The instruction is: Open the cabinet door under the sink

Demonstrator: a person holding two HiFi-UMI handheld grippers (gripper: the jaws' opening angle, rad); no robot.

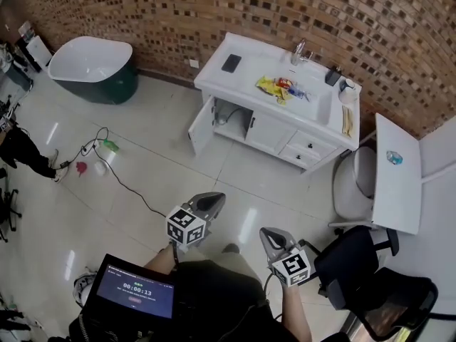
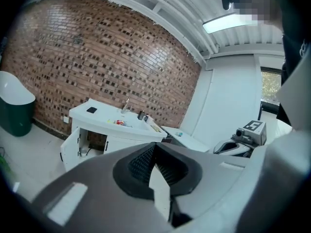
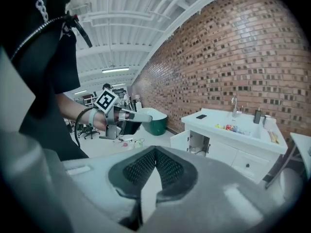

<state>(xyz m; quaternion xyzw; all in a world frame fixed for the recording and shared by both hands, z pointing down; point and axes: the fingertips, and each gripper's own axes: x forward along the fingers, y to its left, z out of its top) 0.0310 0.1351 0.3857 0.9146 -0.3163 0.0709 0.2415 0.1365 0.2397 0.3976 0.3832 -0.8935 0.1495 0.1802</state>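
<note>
Left cabinet door [image 1: 201,126] ajar, seemingly wide, under sink [image 1: 313,100].

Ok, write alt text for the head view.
A white sink cabinet against a brick wall has its left door swung open. In the foreground, the person's grey left gripper and right gripper hover shut and empty, well short of it.

The person holds one tool in each hand, out in front of the body. The left tool [image 1: 212,199] and the right tool [image 1: 265,235] are side by side but apart, each pointing forward and slightly downward. Both tools have their jaws closed together with nothing between them. Behind the tools are the left forearm [image 1: 161,261] and the right forearm [image 1: 296,313].
</note>
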